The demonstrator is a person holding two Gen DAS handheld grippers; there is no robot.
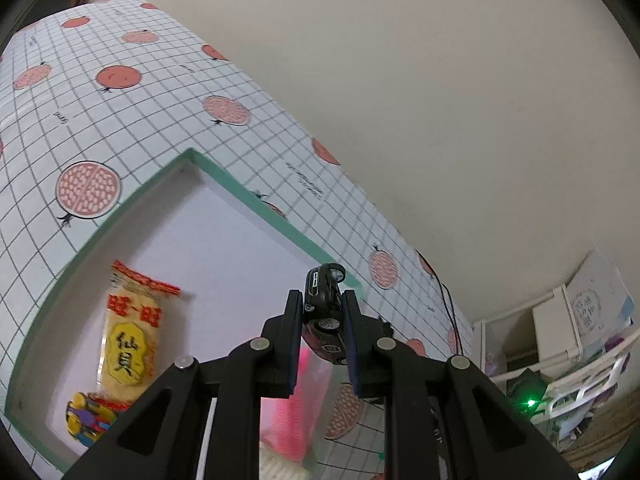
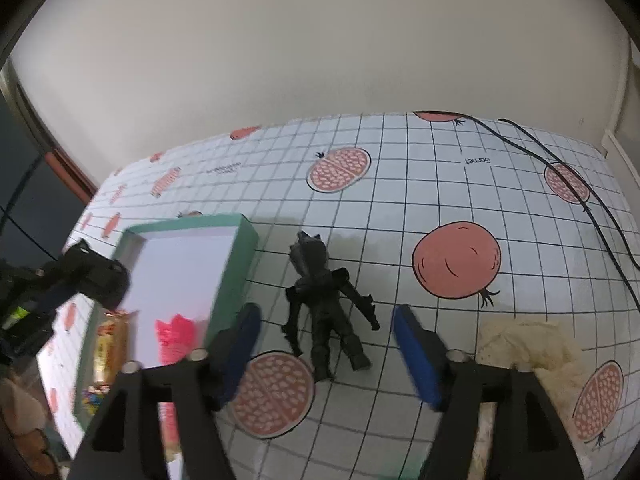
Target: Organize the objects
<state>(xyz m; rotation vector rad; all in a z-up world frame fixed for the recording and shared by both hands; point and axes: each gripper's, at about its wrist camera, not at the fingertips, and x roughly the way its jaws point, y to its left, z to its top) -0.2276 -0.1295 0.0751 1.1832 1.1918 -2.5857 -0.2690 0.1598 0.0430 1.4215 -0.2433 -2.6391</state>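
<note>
My left gripper (image 1: 322,312) is shut on a small black toy car (image 1: 325,312) and holds it above the right edge of a green-rimmed white box (image 1: 240,190). The box holds a yellow snack packet (image 1: 132,332), a colourful small toy (image 1: 90,420) and a pink object (image 1: 304,384). In the right wrist view my right gripper (image 2: 326,320) is open, its blue pads either side of a black robot figure (image 2: 326,300) lying on the tablecloth. The box (image 2: 236,272) is to its left, with the left gripper and car (image 2: 96,276) over it.
The table has a white grid cloth with pomegranate prints (image 2: 456,264). A cream cloth (image 2: 528,348) lies at the right. A black cable (image 2: 592,200) runs along the far right. Shelves and clutter (image 1: 568,340) stand beyond the table end.
</note>
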